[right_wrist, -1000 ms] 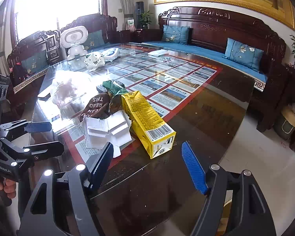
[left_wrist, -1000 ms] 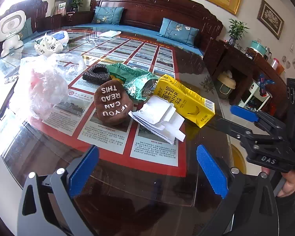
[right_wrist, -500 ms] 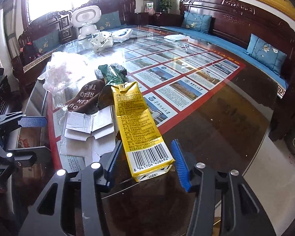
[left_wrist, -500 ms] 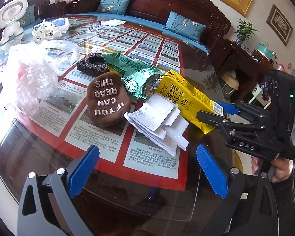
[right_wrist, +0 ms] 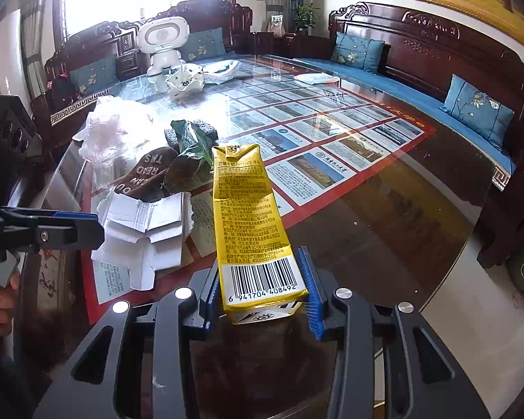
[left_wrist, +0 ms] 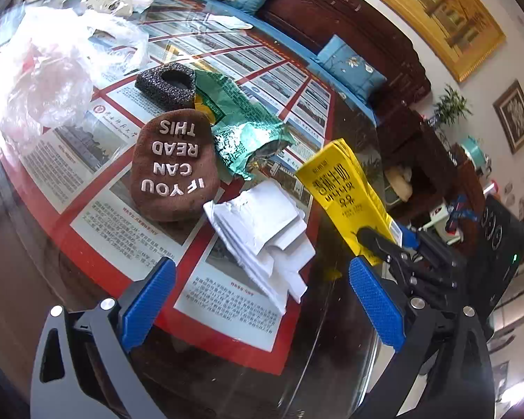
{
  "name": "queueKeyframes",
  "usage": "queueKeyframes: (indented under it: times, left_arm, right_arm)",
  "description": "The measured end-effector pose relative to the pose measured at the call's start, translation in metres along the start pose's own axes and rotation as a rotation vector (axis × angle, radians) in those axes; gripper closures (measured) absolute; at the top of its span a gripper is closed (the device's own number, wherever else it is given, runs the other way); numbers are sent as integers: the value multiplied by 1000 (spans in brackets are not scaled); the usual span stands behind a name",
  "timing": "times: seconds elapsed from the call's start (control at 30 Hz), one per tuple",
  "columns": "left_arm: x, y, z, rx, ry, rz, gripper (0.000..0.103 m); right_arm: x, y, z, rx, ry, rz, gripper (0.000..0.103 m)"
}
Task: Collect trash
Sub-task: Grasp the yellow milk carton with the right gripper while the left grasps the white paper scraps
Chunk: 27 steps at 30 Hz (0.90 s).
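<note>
Glass-topped table [right_wrist: 384, 216] over a red-bordered poster filled both views; nearest, your right gripper [right_wrist: 262, 291] sat clamped on the barcode end of the yellow carton [right_wrist: 248, 216], lifted off the glass, while your left gripper [left_wrist: 262, 300] stood wide apart above the table edge. Beyond lay the crumpled white paper [left_wrist: 262, 230], then the brown lettered sock [left_wrist: 173, 166] and green wrapper [left_wrist: 242, 122]; farthest, a black foam ring [left_wrist: 166, 85] and clear plastic bag [left_wrist: 49, 70].

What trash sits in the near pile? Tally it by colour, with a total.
Yellow: 1, the carton clamped in the right gripper
White: 1, the torn paper box
Green: 1, the wrapper
Brown: 1, the lettered sock
Black: 1, the foam piece
Clear-pink: 1, the plastic bag
Total: 6
</note>
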<state>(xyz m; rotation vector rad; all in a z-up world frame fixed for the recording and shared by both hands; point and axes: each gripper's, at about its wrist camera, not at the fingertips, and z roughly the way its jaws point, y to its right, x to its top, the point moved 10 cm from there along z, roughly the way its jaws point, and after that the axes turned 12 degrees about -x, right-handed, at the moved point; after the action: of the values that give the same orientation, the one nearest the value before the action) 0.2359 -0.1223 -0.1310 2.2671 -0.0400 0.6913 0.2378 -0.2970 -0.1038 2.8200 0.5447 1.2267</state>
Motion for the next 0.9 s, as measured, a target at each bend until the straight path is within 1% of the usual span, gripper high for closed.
queueKeyframes:
  times: [0.07, 0.2, 0.3, 0.33, 0.37, 0.4, 0.43, 0.47, 0.5, 0.53, 0.67, 0.9]
  left_arm:
    - [5, 0, 4, -4, 16, -30, 4]
    - [15, -6, 7, 38, 47, -53, 5]
    - [19, -7, 10, 64, 53, -57, 13]
    - [20, -8, 11, 75, 51, -53, 24]
    - [21, -8, 13, 76, 46, -54, 39]
    - [22, -10, 14, 75, 38, -57, 47]
    - [21, -11, 17, 76, 29, -60, 59]
    - [21, -13, 18, 77, 27, -63, 68]
    - [21, -15, 19, 80, 24, -69, 73]
    - [21, -17, 21, 80, 21, -77, 81]
    - [19, -20, 22, 82, 24, -72, 85]
    - [18, -21, 20, 95, 34, -55, 86]
  right_arm:
    - [0, 3, -1, 2, 0, 5, 65]
    - [-1, 8, -3, 16, -1, 25, 65]
    - [-1, 8, -2, 26, -6, 34, 65]
    - [-2, 8, -1, 29, -7, 35, 65]
    - [-1, 8, -2, 33, -6, 37, 65]
    - [-1, 7, -2, 38, -7, 37, 65]
    - [-1, 6, -2, 40, -8, 34, 65]
    - [-1, 4, -2, 41, -7, 30, 65]
    - [-1, 2, -2, 43, -8, 24, 65]
    - [-1, 0, -2, 45, -9, 17, 65]
    - [0, -3, -1, 47, -13, 10, 66]
    - [0, -1, -1, 46, -17, 10, 66]
